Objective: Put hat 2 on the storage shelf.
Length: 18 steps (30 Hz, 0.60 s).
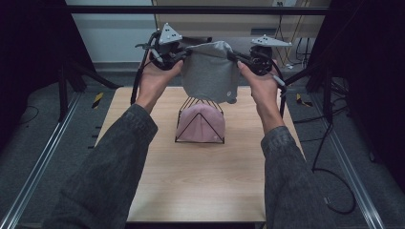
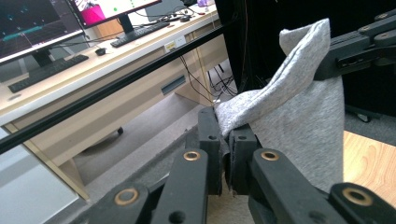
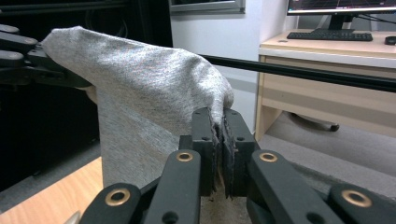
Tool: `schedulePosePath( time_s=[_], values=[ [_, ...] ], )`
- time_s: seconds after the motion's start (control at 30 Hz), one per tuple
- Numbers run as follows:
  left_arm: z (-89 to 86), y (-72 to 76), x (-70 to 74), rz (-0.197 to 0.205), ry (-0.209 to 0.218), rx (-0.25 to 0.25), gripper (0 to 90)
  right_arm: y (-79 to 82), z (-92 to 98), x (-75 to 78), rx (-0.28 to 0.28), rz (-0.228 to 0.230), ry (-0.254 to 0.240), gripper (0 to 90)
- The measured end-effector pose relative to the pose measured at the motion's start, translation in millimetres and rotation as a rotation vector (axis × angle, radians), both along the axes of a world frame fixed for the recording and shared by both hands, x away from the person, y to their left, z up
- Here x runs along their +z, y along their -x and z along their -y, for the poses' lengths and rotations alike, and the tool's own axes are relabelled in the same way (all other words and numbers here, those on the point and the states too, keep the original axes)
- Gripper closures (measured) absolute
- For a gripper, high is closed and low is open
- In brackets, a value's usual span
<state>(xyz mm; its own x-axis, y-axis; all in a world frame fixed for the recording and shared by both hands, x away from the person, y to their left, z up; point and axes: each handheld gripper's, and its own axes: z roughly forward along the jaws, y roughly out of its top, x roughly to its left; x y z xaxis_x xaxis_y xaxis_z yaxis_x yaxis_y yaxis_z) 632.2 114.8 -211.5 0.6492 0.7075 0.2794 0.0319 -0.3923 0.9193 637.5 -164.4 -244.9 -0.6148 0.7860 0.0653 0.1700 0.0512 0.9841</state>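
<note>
— What's that between the two grippers?

— A grey cloth (image 1: 208,71), held up in the air above the wire rack (image 1: 199,125) on the table (image 1: 191,181). The left gripper (image 1: 184,55) has its jaws clenched on one top corner, the right gripper (image 1: 235,57) is clamped on the other.

— And on the rack?

— A pink cloth (image 1: 200,123), draped over it, directly beneath the grey one and apart from it.

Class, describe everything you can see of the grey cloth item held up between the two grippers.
The grey cloth item looks like soft, heathered knit fabric. It hangs in the air above the wire rack, stretched between the left gripper and the right gripper, each shut on an upper corner. Its top edge sags slightly; the body drapes down in folds.
</note>
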Motion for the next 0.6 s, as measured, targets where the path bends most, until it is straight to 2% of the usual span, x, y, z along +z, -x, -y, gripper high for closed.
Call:
schedulePosePath(
  time_s=[0.1,0.27,0.4,0.5,0.6],
  values=[
    [0.9,-4.9,-3.5,-0.007,0.013,0.000,86.5,-5.1,-0.8,-3.2,-0.002,0.004,-0.002,85.2],
    [1.8,-11.5,-12.4,-0.020,-0.001,0.000,86.6,-13.6,-0.9,-12.3,-0.005,-0.010,0.002,85.2],
    [-0.4,-16.9,-18.2,-0.031,0.012,0.007,86.6,-17.4,-1.0,-16.5,-0.003,-0.011,0.003,85.2],
    [-0.6,-20.2,-20.1,-0.029,0.005,0.012,86.6,-18.5,-3.1,-17.8,-0.006,-0.012,0.018,85.2],
    [-1.1,-24.3,-20.3,-0.034,0.042,0.004,86.6,-22.4,-2.5,-18.4,-0.006,-0.015,0.005,85.2]
  ],
)
